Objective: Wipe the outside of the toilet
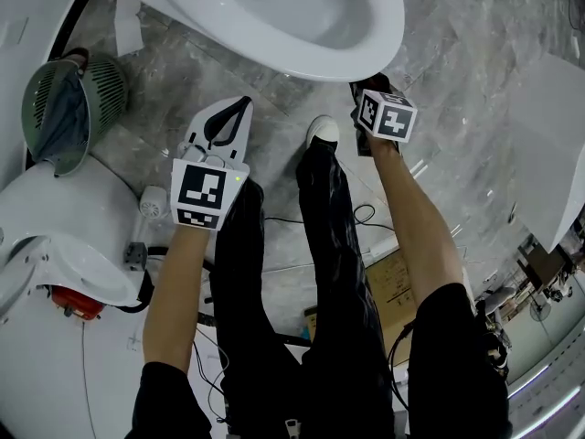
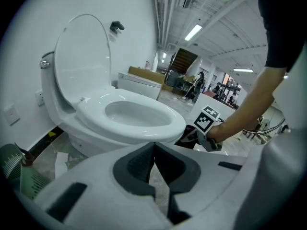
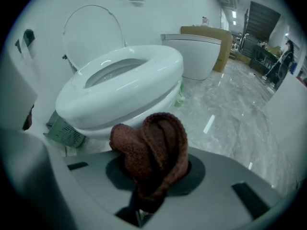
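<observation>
Two grippers are held low in front of the toilet. The right gripper (image 1: 368,88) is clamped on a brown knitted cloth (image 3: 153,147), which bunches in loops above the jaws. The left gripper (image 2: 153,150) has its jaws together with nothing between them.

The cloth is judged soft, light and floppy. The grip at its gathered root looks sound, and the loose loops should do the wiping.

The toilet (image 3: 124,87) stands just beyond, seat down and lid up. Its front rim is near the cloth, seemingly not touching. The glazed ceramic is likely rigid, slick and heavy, so it needs pressure, not holding.

A green slatted bin (image 1: 64,108) sits left of the base.
</observation>
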`<state>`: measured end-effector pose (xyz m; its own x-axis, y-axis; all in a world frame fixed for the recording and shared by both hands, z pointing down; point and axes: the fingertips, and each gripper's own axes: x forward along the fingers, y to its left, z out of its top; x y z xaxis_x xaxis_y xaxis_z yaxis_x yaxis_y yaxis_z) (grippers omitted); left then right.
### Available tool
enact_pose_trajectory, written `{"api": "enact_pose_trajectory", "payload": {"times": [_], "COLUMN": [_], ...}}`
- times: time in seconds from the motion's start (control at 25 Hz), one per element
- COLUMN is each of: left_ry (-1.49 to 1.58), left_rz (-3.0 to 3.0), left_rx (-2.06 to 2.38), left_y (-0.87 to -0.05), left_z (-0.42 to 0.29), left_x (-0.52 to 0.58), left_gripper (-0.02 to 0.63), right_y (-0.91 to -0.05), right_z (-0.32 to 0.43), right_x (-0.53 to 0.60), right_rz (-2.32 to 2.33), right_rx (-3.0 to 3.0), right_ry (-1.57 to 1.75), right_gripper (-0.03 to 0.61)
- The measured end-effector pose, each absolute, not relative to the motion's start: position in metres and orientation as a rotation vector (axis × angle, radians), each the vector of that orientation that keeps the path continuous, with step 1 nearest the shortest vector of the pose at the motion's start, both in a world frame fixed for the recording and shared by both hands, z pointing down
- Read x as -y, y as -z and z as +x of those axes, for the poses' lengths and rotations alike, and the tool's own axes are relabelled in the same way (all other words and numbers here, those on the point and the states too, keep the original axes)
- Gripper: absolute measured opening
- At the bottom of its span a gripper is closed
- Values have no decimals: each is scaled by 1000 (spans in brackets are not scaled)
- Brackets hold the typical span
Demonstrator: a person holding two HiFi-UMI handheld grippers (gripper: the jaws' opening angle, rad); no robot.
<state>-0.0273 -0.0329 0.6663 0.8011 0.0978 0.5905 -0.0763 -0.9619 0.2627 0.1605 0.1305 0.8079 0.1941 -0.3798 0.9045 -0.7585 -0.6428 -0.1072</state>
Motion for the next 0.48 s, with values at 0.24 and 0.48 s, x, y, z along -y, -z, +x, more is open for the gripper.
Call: {"api": "enact_pose_trajectory", "payload": {"times": [0.24,0.48], "left_ry": [-899,-879], "left_rz": [2716,2705], "left_rx": [-28,13], "left_y": [-665,-661], "left_z": [-28,-54], "left_x": [31,52], "left_gripper": [8,8], "right_y": [-793,-782], "right_z": [158,93], "right_x": [-137,-131], "right_rz": [2197,2156], "right_rx": [1034,1082], "right_ry": [-1374,-1387], "right_gripper": [84,86]}}
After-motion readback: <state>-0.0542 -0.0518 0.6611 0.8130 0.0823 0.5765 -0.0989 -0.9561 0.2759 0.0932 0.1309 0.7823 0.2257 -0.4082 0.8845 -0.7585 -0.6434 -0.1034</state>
